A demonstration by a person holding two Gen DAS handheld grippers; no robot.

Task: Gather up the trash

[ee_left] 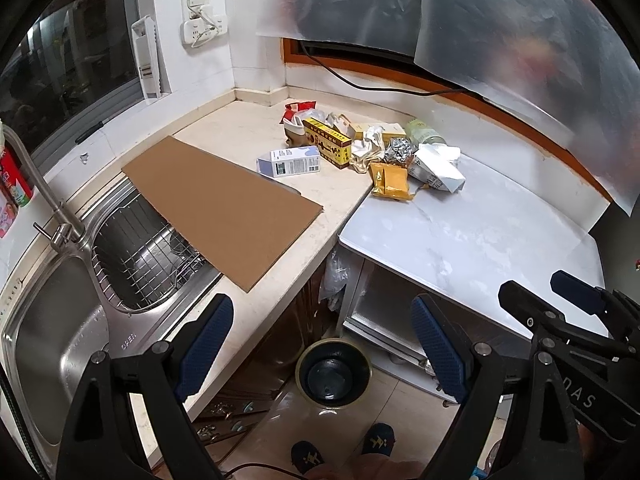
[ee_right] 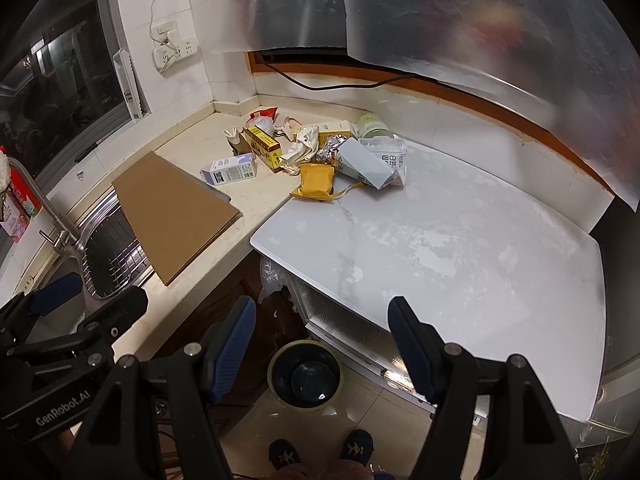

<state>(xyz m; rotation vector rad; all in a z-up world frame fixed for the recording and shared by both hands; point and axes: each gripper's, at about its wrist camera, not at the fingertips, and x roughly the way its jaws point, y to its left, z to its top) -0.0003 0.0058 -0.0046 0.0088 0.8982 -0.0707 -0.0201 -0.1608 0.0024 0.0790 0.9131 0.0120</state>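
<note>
Both grippers hang low in the frame, jaws spread wide and holding nothing: the left gripper point(ee_left: 324, 352) at the bottom of its own view, the right gripper point(ee_right: 322, 344) likewise, each above the round black trash bin point(ee_left: 334, 372) on the tiled floor between them.

The trash lies well apart from both, heaped in the upper middle of each frame where the beige counter point(ee_left: 240, 128) meets the white marble-look tabletop point(ee_left: 480, 232). Countable pieces: one pale lilac carton point(ee_left: 289, 162) lying on its side, one yellow-and-red printed box point(ee_left: 328, 142), one flat mustard-yellow pouch point(ee_left: 390, 180), one crumpled silver foil wad point(ee_left: 400, 152), one white printed bag point(ee_left: 438, 168), one red snack wrapper point(ee_left: 298, 109), one green-labelled jar point(ee_left: 424, 132). Other scraps are too tangled to count.

The risks I judge: overlapping wrappers may drag neighbours off the edge, thin film may slip between the pads, and a release off-centre could miss the narrow bin. One brown cardboard sheet point(ee_left: 224, 204) overhangs the steel sink point(ee_left: 60, 340) and could tip in if nudged.
</note>
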